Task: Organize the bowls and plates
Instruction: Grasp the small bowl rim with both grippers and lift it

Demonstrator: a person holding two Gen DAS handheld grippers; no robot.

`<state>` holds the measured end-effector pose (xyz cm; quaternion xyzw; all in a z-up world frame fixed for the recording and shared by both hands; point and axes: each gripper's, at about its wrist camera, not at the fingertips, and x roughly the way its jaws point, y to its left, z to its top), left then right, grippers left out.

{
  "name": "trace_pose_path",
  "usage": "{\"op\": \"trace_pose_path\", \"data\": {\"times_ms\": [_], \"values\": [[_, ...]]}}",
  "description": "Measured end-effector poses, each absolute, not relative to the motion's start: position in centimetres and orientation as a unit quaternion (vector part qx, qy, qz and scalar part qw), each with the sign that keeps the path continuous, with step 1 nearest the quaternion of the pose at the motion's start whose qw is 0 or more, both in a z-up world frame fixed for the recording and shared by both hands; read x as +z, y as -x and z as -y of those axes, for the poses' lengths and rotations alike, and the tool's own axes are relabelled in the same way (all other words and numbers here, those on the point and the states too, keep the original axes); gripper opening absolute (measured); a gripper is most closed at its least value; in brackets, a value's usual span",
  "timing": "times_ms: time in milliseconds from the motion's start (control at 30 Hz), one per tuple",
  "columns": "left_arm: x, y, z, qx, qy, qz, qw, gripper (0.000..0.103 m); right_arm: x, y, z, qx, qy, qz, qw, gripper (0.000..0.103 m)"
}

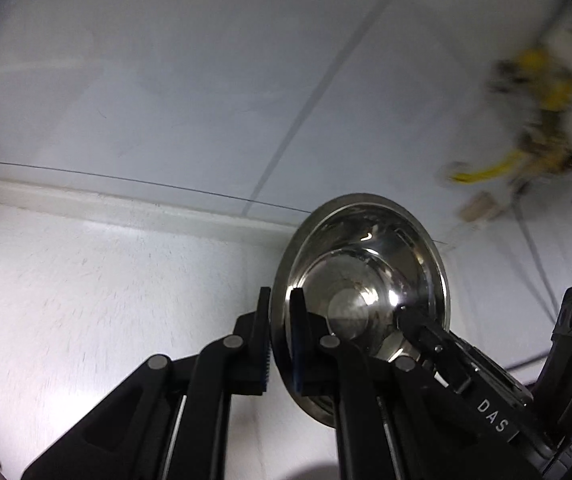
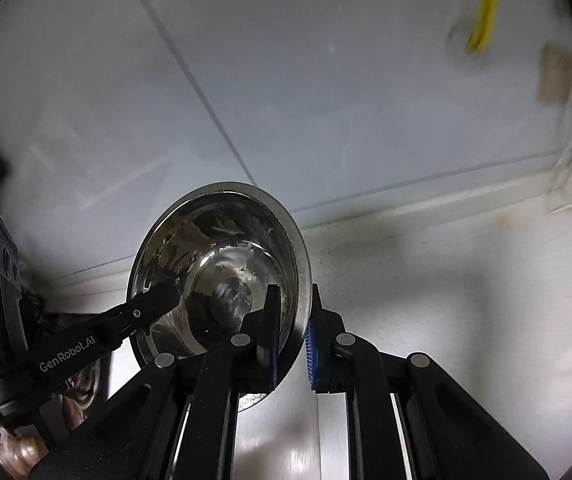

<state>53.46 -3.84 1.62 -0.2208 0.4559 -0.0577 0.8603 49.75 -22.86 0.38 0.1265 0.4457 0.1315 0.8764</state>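
Gripped steel bowl (image 1: 366, 280) by opposite rims: left gripper (image 1: 281, 340) and right gripper (image 2: 292, 336) both clamped on it. Held tilted, clear of counter (image 1: 85, 300), near back edge by wall (image 1: 165, 80). Could slip off thin slick rim if pulled unevenly.

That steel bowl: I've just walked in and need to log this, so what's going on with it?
A person with a handheld gripper in each hand is holding one steel bowl up off the white counter, tipped on its side. The left gripper pinches one side of the rim and the right gripper pinches the opposite side, each with one finger inside the bowl and one outside. The bowl looks empty. Behind it is a tiled wall with blurred yellow items hanging on it.
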Motion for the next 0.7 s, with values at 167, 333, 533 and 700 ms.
{"op": "trace_pose_path", "data": {"times_ms": [167, 333, 533, 700], "values": [[5.1, -44.1, 6.9, -0.102, 0.218, -0.454, 0.858, 0.008, 5.5, -39.0, 25.0, 0.138, -0.1, -0.422, 0.89, 0.01], [2.2, -35.9, 11.3, -0.154, 0.211, -0.489, 0.832, 0.008, 3.9, -29.0, 28.1, 0.123, -0.077, -0.435, 0.889, 0.011], [-9.8, -30.5, 16.6, -0.154, 0.195, -0.583, 0.774, 0.008, -7.3, -22.6, 33.4, 0.099, -0.109, -0.522, 0.84, 0.011], [-16.1, -28.9, 18.7, -0.126, 0.164, -0.625, 0.753, 0.008, -15.2, -21.6, 34.7, 0.085, -0.146, -0.579, 0.798, 0.011]]}}
